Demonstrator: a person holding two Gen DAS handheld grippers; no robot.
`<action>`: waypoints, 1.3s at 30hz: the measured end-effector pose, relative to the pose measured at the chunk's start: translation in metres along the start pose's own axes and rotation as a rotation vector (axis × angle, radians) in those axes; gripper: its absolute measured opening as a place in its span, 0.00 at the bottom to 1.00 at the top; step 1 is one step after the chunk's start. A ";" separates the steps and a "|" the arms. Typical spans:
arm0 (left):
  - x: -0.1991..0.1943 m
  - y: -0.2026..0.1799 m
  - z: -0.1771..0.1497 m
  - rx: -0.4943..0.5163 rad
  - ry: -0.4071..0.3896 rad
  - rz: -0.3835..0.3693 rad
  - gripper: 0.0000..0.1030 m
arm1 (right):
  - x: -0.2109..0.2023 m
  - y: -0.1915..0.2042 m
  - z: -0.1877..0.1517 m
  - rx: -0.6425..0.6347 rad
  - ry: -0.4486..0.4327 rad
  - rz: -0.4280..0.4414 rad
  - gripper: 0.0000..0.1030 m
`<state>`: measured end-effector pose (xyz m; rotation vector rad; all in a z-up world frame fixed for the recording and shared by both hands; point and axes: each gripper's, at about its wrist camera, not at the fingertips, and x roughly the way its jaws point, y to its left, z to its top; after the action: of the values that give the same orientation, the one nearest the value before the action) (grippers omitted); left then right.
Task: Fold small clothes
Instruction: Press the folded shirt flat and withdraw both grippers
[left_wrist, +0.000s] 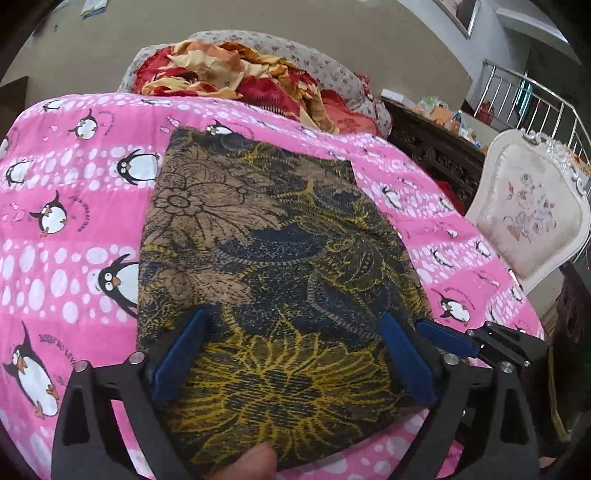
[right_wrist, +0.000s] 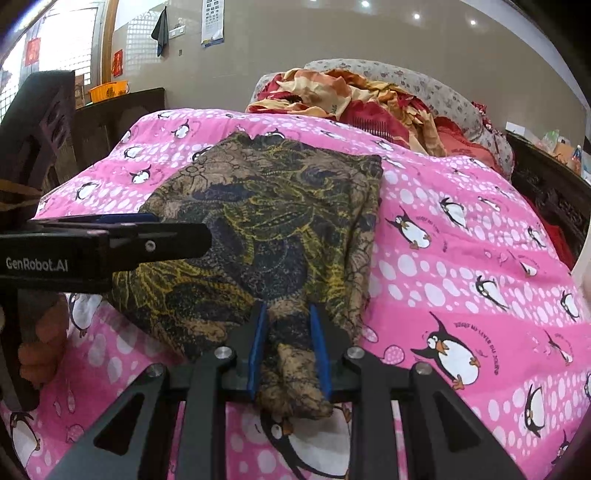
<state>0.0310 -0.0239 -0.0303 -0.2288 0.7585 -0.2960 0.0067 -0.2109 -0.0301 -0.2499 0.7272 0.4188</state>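
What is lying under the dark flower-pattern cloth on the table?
The dark floral cloth lies directly on the pink penguin sheet, which shows all around it. Whatever the sheet covers is hidden. The cloth looks folded, so its inner layers cannot be seen.
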 end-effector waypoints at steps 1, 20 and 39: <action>0.000 -0.002 0.000 0.011 0.005 0.013 0.79 | 0.000 0.001 0.000 -0.003 0.001 -0.003 0.24; -0.054 -0.024 0.005 -0.069 0.122 0.394 0.79 | -0.059 -0.027 0.009 0.207 0.146 -0.032 0.45; -0.047 -0.026 0.001 -0.065 0.148 0.409 0.79 | -0.071 -0.039 0.013 0.268 0.136 -0.038 0.46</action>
<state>-0.0059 -0.0320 0.0085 -0.1093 0.9419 0.1009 -0.0156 -0.2605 0.0309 -0.0396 0.9017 0.2662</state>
